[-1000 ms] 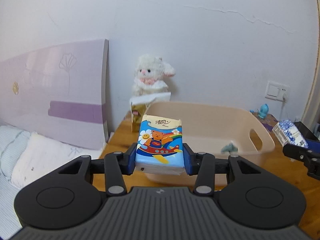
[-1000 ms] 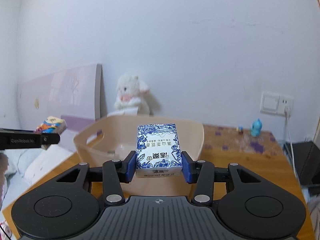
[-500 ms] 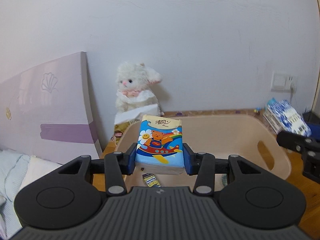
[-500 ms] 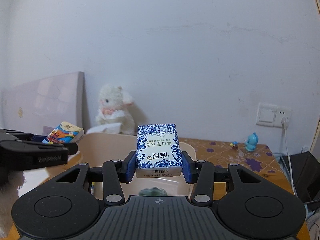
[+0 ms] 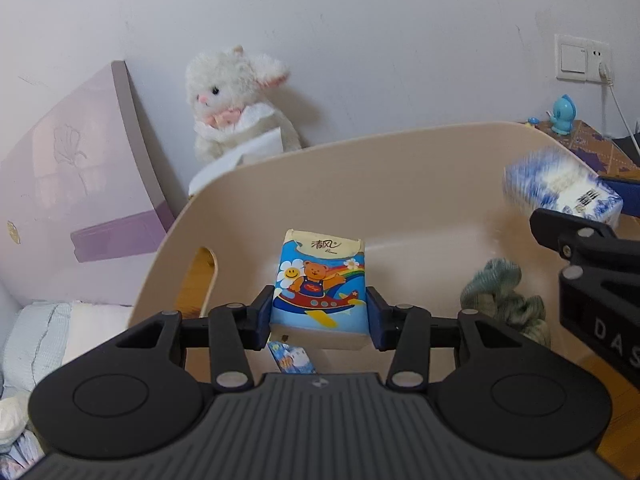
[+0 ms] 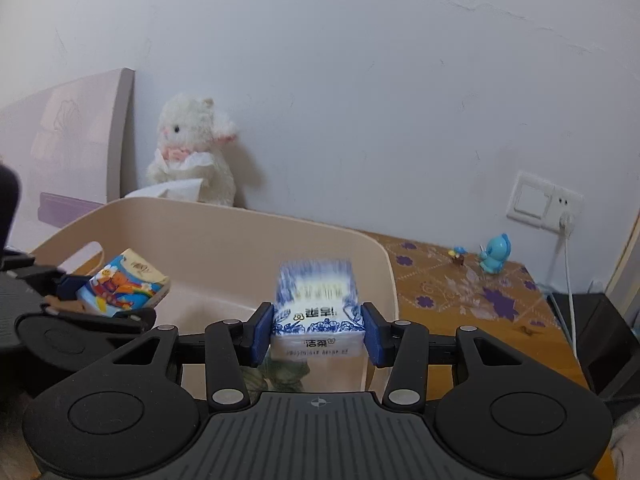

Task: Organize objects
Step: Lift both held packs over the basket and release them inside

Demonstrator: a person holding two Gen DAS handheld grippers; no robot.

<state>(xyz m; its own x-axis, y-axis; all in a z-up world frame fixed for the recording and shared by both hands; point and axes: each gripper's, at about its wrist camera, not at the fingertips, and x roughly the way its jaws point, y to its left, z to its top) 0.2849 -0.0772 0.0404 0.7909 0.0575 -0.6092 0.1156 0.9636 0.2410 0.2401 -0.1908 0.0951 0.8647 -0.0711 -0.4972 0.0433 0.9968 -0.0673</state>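
My left gripper [image 5: 319,316] is shut on a cartoon bear tissue pack [image 5: 320,284] and holds it over the beige plastic basket [image 5: 384,168]. My right gripper [image 6: 317,334] holds a blue-and-white floral tissue pack [image 6: 316,304], whose far end is blurred, above the basket's right part [image 6: 248,236]; small gaps show beside the pads. That pack also shows in the left wrist view [image 5: 560,190], and the bear pack in the right wrist view [image 6: 124,282]. In the basket lie a green cloth [image 5: 500,300] and a small blue packet [image 5: 292,358].
A white plush rabbit [image 5: 236,100] with a tissue box stands behind the basket by the wall. A purple headboard [image 5: 72,176] and bedding lie to the left. A blue toy figure [image 6: 496,252], a wall socket with cable [image 6: 544,204] and the patterned tabletop are right.
Both grippers have moved forward and down over the basket with their packs. The floral pack now looks blurred and loose between the right pads.
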